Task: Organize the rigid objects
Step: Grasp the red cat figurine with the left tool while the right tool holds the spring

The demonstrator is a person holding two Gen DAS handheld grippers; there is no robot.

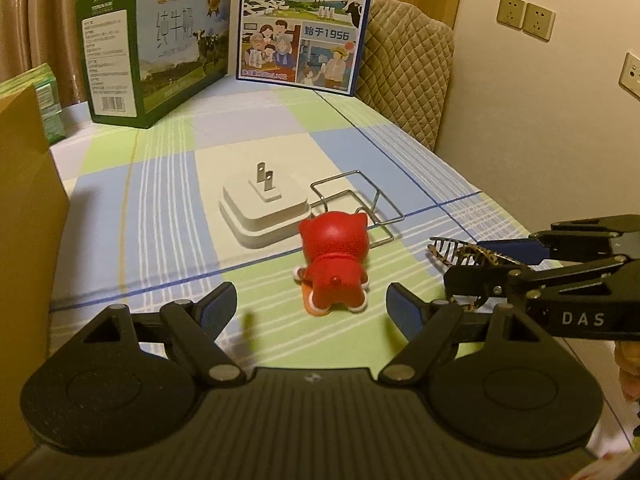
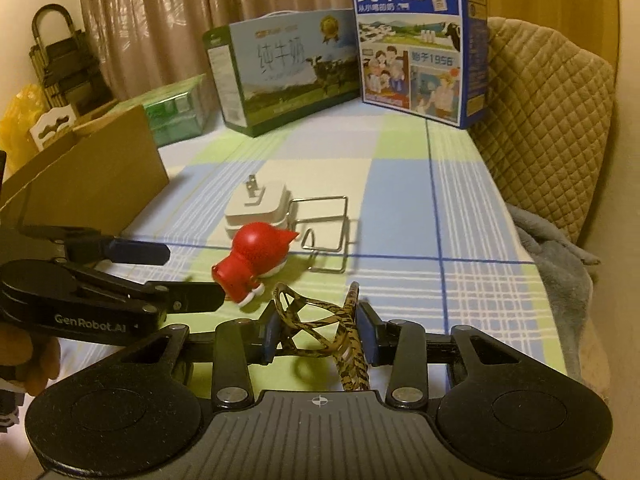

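Two claws are seen over a worktop covered by a checked cloth (image 1: 168,184). The right claw (image 2: 320,332) is clamped on a tortoiseshell hair clip (image 2: 320,328), which is pinched between its blue pads (image 2: 367,340) and is carried above the cloth, its toothed end projecting past the fingertips. The left claw (image 1: 312,308) is held with its fingers apart, and nothing is gripped by it. A red cat figurine (image 1: 334,260) is found just ahead of that gap, lying on the cloth, not touched by either pad. Just beyond the figurine a white plug adapter (image 1: 264,208) is set with its prongs up, and a bent wire stand (image 1: 356,204) is placed just beside it. A cardboard box (image 2: 92,188) is seen at the left edge.
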